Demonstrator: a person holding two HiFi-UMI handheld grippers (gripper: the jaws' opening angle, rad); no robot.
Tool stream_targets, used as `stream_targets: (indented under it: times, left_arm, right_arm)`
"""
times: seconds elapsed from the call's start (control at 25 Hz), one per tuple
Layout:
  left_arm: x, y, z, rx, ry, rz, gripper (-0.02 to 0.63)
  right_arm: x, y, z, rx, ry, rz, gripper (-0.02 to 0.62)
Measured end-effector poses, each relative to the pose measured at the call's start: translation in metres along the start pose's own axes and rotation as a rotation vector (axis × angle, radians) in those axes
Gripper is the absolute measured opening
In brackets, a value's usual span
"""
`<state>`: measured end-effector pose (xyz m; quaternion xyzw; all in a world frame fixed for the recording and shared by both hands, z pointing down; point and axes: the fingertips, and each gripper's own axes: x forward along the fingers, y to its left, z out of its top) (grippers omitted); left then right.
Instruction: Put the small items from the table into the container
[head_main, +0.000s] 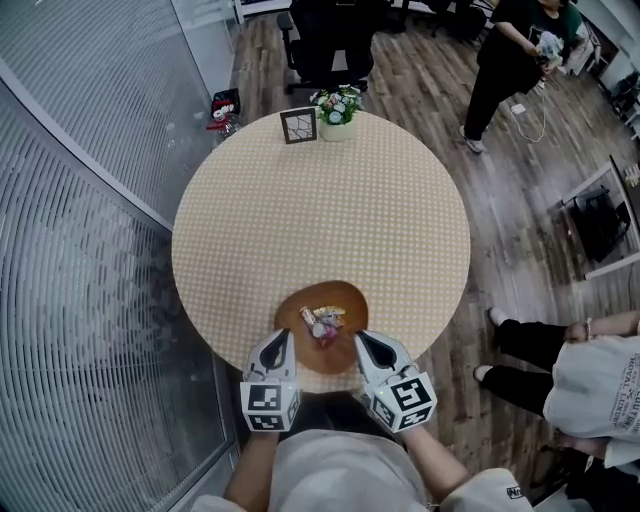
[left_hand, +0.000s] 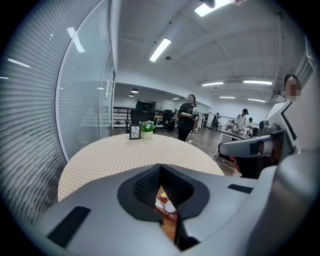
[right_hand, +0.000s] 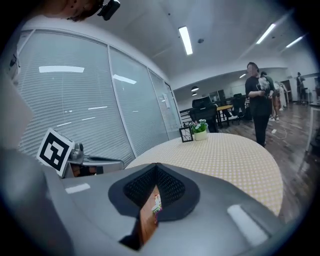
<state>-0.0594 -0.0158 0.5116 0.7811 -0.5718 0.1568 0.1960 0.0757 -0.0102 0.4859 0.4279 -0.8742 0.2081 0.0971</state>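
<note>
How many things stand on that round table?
3: a shallow brown wooden dish of small wrapped items at the near edge; a small black picture frame and a white flowerpot at the far edge.

Grey grippers (head_main: 287, 334) (head_main: 358, 336), seemingly pale sleeves (head_main: 485, 492)

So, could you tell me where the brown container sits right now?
Head view: the brown container sits at the table's near edge, between the left gripper and the right gripper.
</note>
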Motion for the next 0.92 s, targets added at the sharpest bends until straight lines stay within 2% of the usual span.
stream_targets:
  times: [0.24,0.92]
  left_arm:
    - [-0.007,-0.005,-0.001,0.009,-0.01,0.005,0.003]
    - [-0.023,-0.005,-0.002,0.007,-0.016,0.024,0.003]
  right_arm:
    - [-0.015,0.0,-0.001,-0.039,-0.023,-0.066,0.0]
    - [-0.024,-0.002,-0.008,-0.025,0.005,-0.084,0.0]
